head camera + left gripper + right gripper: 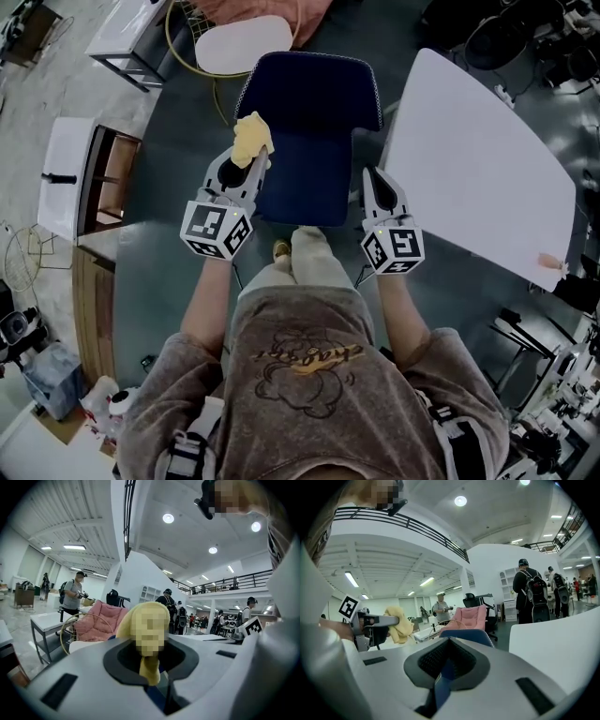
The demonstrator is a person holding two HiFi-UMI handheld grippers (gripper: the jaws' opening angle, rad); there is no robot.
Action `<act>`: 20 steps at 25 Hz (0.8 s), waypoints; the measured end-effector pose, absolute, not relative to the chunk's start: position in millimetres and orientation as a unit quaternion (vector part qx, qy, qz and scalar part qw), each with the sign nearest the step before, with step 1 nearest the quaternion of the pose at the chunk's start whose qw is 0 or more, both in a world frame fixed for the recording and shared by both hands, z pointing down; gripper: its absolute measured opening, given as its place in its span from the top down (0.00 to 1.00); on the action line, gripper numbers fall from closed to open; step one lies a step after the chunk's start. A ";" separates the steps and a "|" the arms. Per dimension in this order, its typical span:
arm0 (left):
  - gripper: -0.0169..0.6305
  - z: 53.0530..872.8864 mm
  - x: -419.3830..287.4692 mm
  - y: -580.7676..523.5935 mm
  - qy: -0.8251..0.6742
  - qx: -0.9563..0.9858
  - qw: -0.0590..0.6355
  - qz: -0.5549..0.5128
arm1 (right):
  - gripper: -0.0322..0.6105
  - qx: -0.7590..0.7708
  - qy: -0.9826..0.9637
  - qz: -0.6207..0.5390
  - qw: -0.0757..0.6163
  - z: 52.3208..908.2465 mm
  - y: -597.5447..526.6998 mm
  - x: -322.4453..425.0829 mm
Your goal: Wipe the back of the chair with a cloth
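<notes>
While the left gripper [249, 167] pinches a crumpled yellow cloth [251, 137] at the navy fabric chair's [314, 103] left edge, upper centre, the right gripper's [373, 180] jaws sit together, empty, beside its right edge.

pale yellow cloth [251, 139], navy blue chair [314, 103], white table [478, 169], grey left gripper [246, 167] and right gripper [379, 183], black-and-white square markers [216, 230] on both, dark grey floor [173, 187], pink cushion [96, 620]

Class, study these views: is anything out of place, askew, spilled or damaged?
Nothing stands out. The blue chair stands upright and intact, the yellow cloth is bunched in the left tongs, and the right tongs are empty.
</notes>
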State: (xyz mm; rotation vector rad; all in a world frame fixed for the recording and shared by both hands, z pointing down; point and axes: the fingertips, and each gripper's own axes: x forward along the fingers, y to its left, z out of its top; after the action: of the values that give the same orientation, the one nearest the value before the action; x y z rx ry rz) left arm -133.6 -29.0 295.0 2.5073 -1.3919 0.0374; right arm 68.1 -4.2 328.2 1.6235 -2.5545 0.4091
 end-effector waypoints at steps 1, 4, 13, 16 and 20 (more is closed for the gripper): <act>0.86 299.4 -132.2 -34.9 -0.481 0.866 0.136 0.016 | 0.91 0.532 -0.835 0.137 0.042 331.2 -10.2 69.2; 0.86 315.7 -131.1 -50.7 -0.480 0.867 0.135 0.026 | 0.91 0.532 -0.835 0.137 0.040 342.4 -24.6 67.7; 0.86 364.5 -137.5 -90.3 -0.490 0.859 0.144 0.040 | 0.91 0.531 -0.831 0.160 0.037 387.2 -59.6 69.3; 0.86 375.4 -139.3 -95.2 -0.494 0.857 0.142 0.045 | 0.91 0.532 -0.831 0.155 0.040 392.4 -61.1 70.2; 0.86 389.4 -146.9 -113.3 -0.501 0.852 0.140 0.057 | 0.91 0.531 -0.832 0.154 0.047 398.4 -64.6 66.5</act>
State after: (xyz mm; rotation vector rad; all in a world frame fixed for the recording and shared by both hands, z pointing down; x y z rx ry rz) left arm -146.9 -113.3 389.4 2.4607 -1.4477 0.1651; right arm 66.5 -64.6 398.4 1.6194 -2.5387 0.4700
